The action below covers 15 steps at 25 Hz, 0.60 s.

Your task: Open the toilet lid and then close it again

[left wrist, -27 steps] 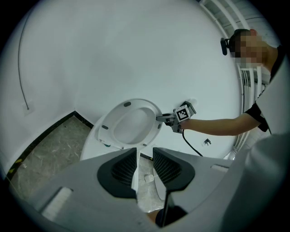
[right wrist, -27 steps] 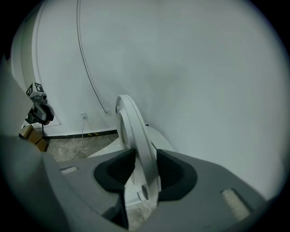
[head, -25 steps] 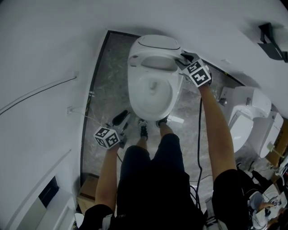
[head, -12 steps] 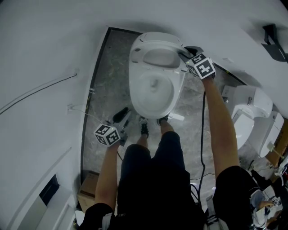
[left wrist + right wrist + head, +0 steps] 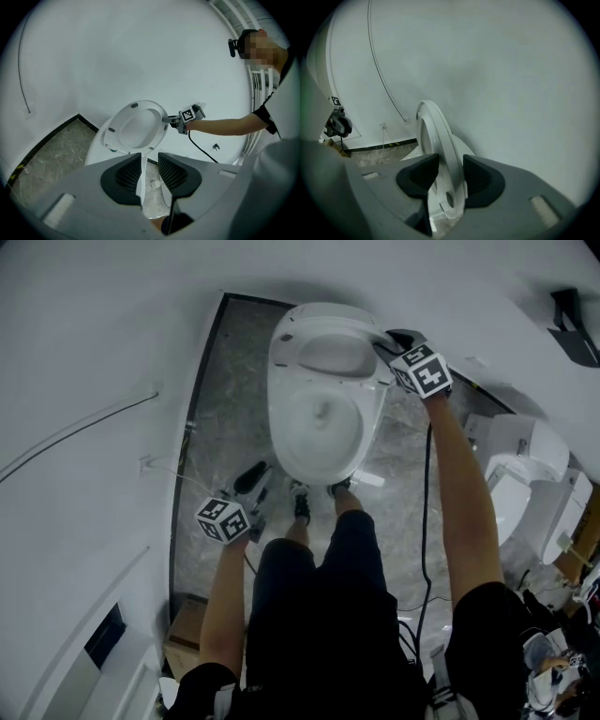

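Gripping the toilet lid (image 5: 440,136) by its rim, the right gripper (image 5: 382,338) sits at the far right edge of the toilet bowl (image 5: 319,423); in the right gripper view the rim fills the gap between the two dark pads, one pad on each face of the lid; lid stands raised, nearly upright, close to the white wall (image 5: 84,343) behind it; whether it touches the wall cannot be told; seat ring and bowl below it lie exposed.

Left gripper (image 5: 255,491) hangs low beside the person's left leg, over the grey marbled floor (image 5: 220,399), well apart from the toilet; its jaws stand apart with nothing between them, only the distant bowl and floor showing through the gap.

Person's feet (image 5: 319,502) stand just in front of the bowl; a second toilet (image 5: 511,474) stands to the right; a thin cable (image 5: 75,432) runs along the left wall.
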### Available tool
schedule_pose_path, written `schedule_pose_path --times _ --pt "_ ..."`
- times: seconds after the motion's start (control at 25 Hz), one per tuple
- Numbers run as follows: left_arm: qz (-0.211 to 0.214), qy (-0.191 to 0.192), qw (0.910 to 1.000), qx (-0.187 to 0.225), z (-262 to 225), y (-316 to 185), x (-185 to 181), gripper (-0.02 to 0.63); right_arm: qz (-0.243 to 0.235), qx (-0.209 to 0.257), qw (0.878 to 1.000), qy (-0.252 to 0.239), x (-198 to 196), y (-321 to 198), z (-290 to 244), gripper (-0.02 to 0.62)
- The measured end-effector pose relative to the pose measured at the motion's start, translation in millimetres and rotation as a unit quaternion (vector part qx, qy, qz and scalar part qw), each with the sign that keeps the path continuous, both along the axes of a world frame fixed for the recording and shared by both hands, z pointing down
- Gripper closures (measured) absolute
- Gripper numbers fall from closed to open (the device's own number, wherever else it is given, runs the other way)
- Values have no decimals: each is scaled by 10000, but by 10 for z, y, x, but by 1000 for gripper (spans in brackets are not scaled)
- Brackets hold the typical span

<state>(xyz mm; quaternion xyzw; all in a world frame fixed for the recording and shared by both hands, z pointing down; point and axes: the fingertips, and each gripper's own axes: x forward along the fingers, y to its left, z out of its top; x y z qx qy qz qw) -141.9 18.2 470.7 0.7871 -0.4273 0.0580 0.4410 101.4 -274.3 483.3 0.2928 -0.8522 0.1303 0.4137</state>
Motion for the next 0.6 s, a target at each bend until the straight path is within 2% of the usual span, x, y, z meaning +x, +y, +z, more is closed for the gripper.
schedule_pose_path --times 0.28,0.6 --pt "117 11 9999 -29 27 -35 61 485 -16 135 9999 1 10 70 -13 439" --pt "172 14 9999 -6 14 -26 93 485 34 83 10000 0 25 148 -22 439"
